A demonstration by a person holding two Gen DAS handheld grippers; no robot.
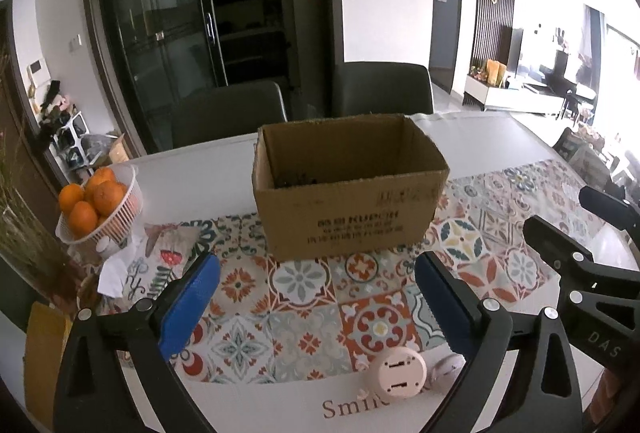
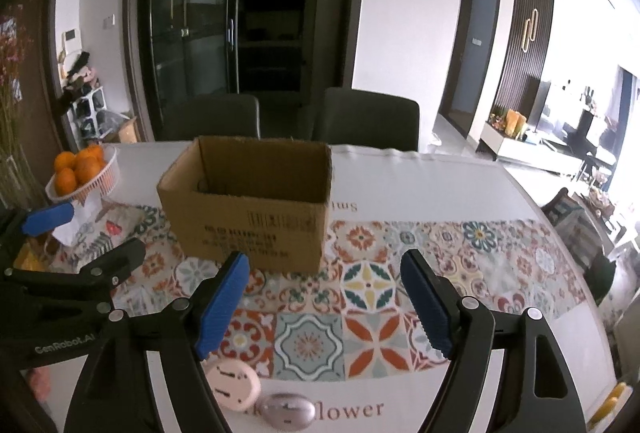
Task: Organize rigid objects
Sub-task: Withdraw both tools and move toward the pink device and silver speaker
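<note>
Left gripper [image 1: 316, 297] spread wide, nothing between pads. Right gripper [image 2: 324, 301] parted, also empty. Cardboard box [image 1: 348, 189] upright, open-topped, on patterned tablecloth [image 1: 304, 297] beyond both. Pink round timer [image 1: 396, 373] and grey oval timer [image 2: 286, 413] on table's near edge, below the pads.

Both claws, L [image 1: 316, 297] & R [image 2: 324, 297], jaws apart, nothing between, angled down.

Your left gripper [image 1: 316, 297] hangs over the patterned tablecloth [image 1: 304, 317], jaws spread wide with nothing between them. An open cardboard box [image 1: 348, 201] stands just beyond. Near you lies a round pink gadget [image 1: 396, 373]; a basket of oranges [image 1: 100, 205] sits far left.
</note>
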